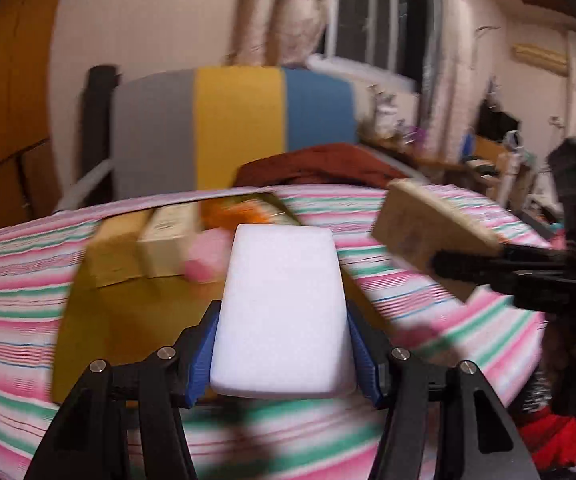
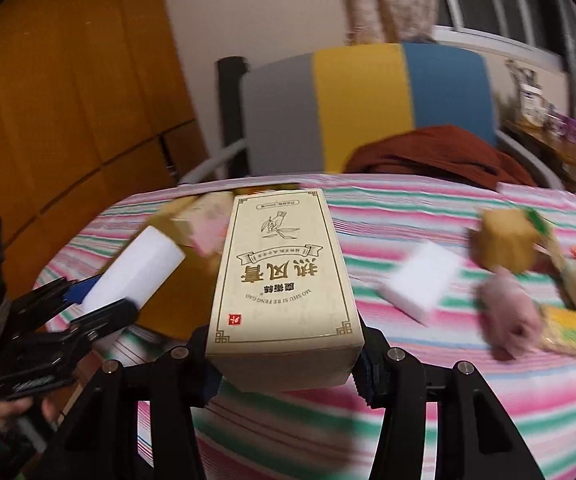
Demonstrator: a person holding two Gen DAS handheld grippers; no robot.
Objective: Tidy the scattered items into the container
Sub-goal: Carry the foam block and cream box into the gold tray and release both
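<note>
Left gripper [image 1: 282,344] fingers clamp a white sponge block [image 1: 282,312], right gripper [image 2: 286,364] fingers clamp a beige printed box [image 2: 284,280]

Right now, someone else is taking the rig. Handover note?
Left tongs: shut on white foam block, held above the cardboard box.
Right tongs: shut on printed beige carton, also up off the striped cloth.
Done: beige cartons and a pink item already in the box.
Left: drop both held items in, then the second white block, pink roll and the other pieces at right.
</note>
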